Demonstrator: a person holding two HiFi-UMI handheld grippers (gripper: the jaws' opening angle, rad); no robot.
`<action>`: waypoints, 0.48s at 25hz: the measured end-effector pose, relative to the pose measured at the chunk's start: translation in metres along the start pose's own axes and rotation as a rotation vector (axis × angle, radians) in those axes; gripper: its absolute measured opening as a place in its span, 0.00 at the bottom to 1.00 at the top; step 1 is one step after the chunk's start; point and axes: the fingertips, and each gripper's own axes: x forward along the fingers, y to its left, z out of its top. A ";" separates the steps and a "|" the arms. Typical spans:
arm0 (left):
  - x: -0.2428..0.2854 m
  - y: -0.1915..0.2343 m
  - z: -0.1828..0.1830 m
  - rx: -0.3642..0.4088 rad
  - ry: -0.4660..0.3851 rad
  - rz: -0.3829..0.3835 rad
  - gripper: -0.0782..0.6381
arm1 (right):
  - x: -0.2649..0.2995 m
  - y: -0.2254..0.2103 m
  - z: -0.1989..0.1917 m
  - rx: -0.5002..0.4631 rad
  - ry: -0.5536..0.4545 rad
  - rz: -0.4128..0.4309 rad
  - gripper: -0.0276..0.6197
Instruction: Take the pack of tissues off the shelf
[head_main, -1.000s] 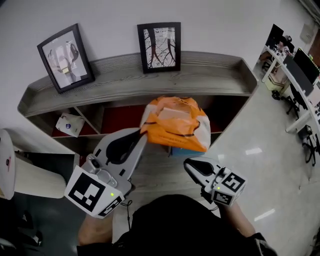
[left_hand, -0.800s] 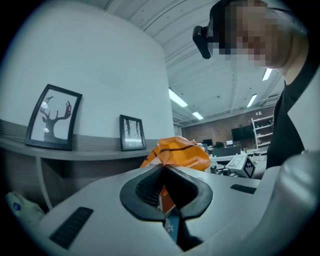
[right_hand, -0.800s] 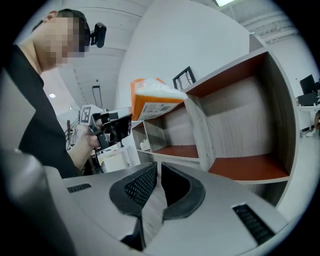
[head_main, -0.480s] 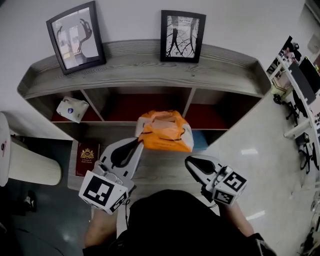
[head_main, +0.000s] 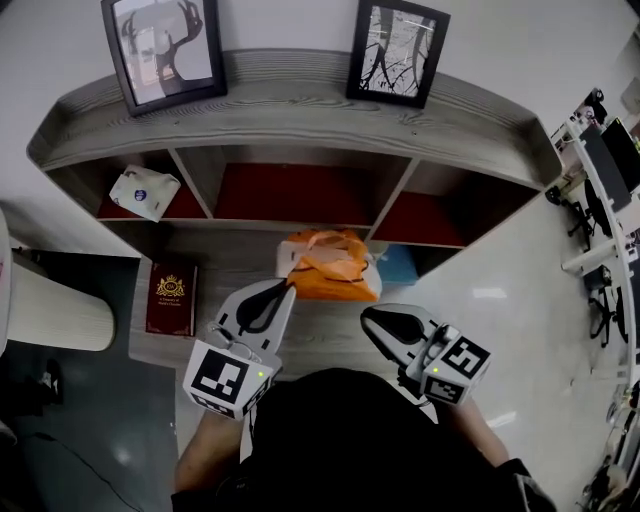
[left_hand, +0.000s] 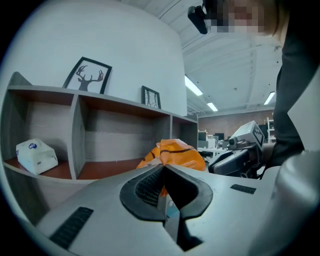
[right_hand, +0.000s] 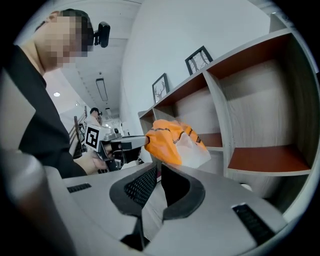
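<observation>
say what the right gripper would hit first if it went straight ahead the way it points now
Most likely the orange tissue pack, which the left gripper holds just beyond the right gripper. Depth is unclear, so it could pass just under it.

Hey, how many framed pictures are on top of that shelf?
2. One framed picture stands toward the left end of the shelf top, the other right of centre. None seem hidden.

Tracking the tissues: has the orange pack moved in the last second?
Yes. The orange pack, in the left gripper, has come forward: it overlapped the openings of the shelf, now it hangs in front of them.
</observation>
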 end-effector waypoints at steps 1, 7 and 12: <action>0.000 -0.001 -0.005 -0.005 0.009 0.005 0.13 | 0.001 0.001 -0.001 0.003 0.007 0.001 0.07; 0.004 -0.004 -0.042 -0.055 0.060 0.022 0.13 | 0.005 0.008 -0.006 0.013 0.031 -0.003 0.07; 0.013 -0.001 -0.081 -0.098 0.105 0.033 0.13 | 0.005 0.011 -0.014 0.029 0.053 -0.011 0.07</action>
